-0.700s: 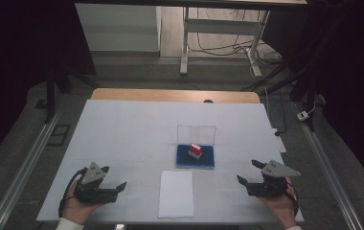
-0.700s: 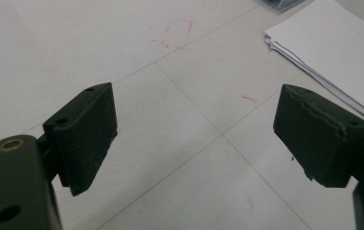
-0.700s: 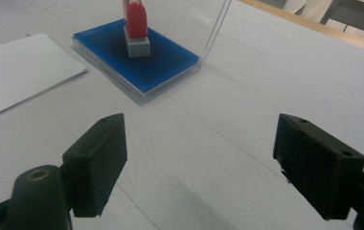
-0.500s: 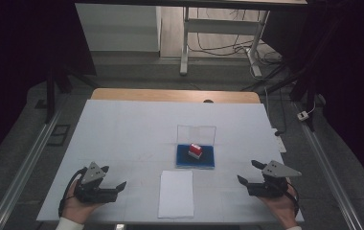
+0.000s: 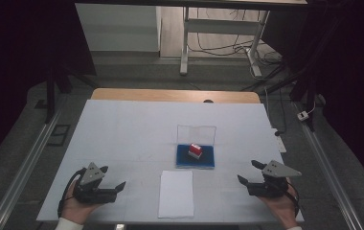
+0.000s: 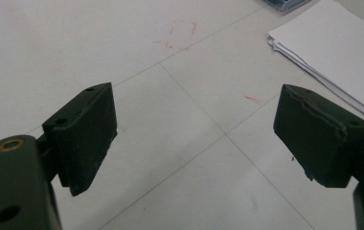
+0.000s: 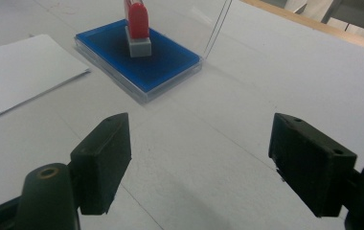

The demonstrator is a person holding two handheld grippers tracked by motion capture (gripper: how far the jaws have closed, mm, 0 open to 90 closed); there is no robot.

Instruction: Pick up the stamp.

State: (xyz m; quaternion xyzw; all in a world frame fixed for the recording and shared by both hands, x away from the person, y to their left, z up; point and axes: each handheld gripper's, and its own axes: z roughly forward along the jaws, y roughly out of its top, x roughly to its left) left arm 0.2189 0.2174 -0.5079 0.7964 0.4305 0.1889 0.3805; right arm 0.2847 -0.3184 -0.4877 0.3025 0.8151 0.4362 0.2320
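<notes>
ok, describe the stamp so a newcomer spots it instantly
On the white table, find the blue pad in a clear open case just beyond the paper sheets. The stamp stands on that pad: the lone red-topped, grey-based block.

The left tongs (image 5: 112, 179) and the right tongs (image 5: 249, 172) are matt black, each with two blocky, flat-faced jaws showing small round holes and a brass-coloured bushing at the base of one jaw. A grey three-cornered plate sits on top of each, behind the jaws. A black cable loops beside each, and a white cuff (image 5: 68, 224) shows behind the left tongs.
</notes>
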